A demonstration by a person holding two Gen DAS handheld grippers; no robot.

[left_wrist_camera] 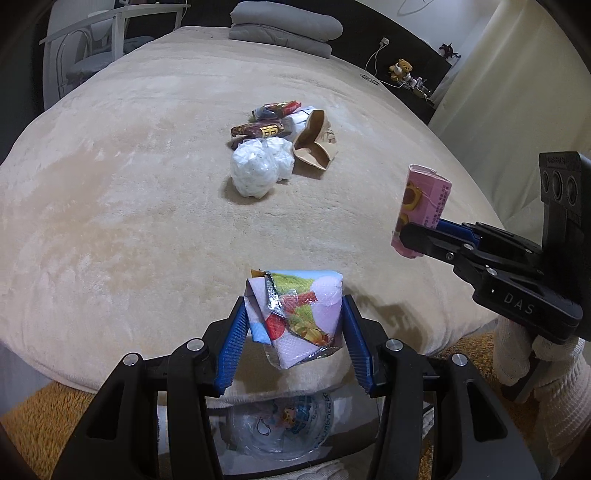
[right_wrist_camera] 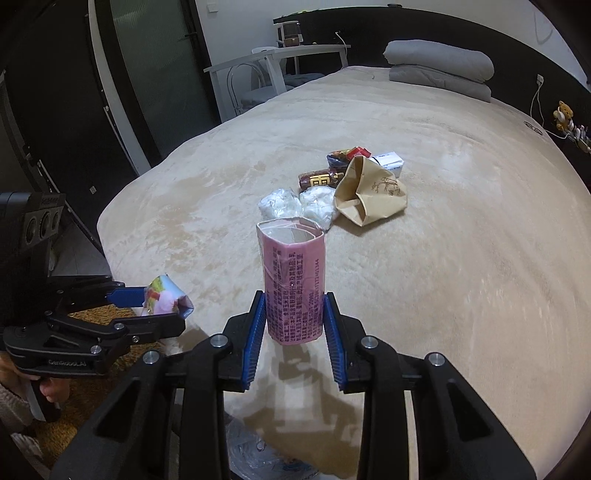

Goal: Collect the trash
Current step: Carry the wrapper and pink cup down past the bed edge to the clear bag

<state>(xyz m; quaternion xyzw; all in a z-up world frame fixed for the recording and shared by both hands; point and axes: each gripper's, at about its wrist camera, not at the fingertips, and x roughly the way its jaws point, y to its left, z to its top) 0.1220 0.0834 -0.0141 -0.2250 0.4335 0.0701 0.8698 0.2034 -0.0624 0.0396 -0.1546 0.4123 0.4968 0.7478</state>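
Note:
My left gripper [left_wrist_camera: 293, 312] is shut on a crumpled colourful wrapper [left_wrist_camera: 295, 314], held above the near edge of the bed; it also shows in the right wrist view [right_wrist_camera: 166, 297]. My right gripper [right_wrist_camera: 295, 306] is shut on a pink carton [right_wrist_camera: 293, 277], held upright; it also shows in the left wrist view [left_wrist_camera: 421, 206]. More trash lies mid-bed: a white plastic bundle [left_wrist_camera: 258, 168], a brown paper bag [left_wrist_camera: 316, 142], a dark red snack wrapper [left_wrist_camera: 258, 130], another wrapper [left_wrist_camera: 275, 109] and a white box [right_wrist_camera: 388, 160].
A beige blanket covers the bed [left_wrist_camera: 129, 184]. Folded grey bedding [left_wrist_camera: 284, 27] lies at the far end. A clear plastic bag with trash [left_wrist_camera: 284, 424] sits below the bed's near edge on an orange rug [left_wrist_camera: 40, 417]. A white desk and chair [right_wrist_camera: 273, 70] stand beside the bed.

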